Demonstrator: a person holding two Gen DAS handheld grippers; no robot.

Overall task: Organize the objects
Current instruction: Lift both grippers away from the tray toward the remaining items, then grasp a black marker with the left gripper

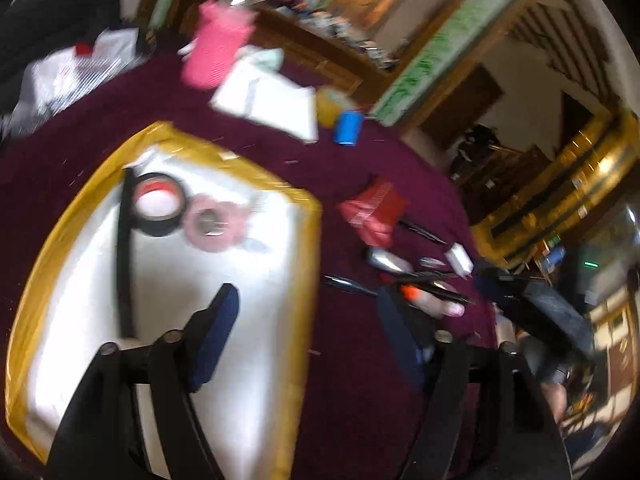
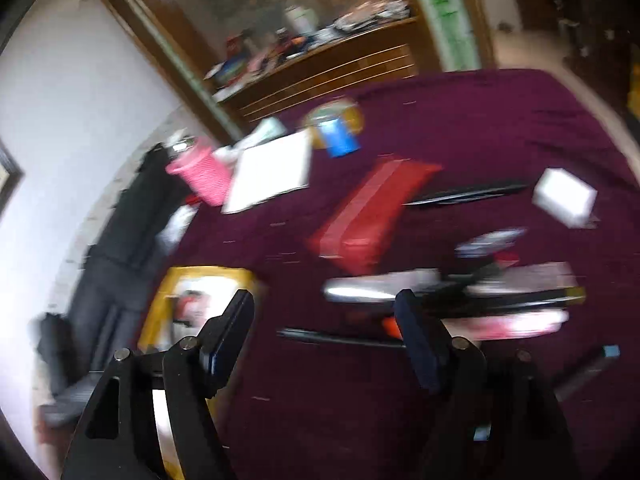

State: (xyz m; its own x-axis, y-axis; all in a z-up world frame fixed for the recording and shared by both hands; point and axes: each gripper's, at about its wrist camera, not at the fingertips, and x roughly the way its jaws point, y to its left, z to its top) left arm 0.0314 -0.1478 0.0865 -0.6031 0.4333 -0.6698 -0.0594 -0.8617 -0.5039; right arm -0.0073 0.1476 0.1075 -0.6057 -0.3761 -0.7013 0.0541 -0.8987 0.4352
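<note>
You hold both the left gripper and right gripper released and empty above the table, probably because the tray awaits the loose pens.

No legible text; green banner writing blurred.

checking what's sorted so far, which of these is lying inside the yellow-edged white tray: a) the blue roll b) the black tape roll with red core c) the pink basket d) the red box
b, since the black tape roll lies on the white floor of the yellow-edged tray beside a pink roll, while the blue roll, red box and pink basket all sit out on the maroon cloth.
</note>
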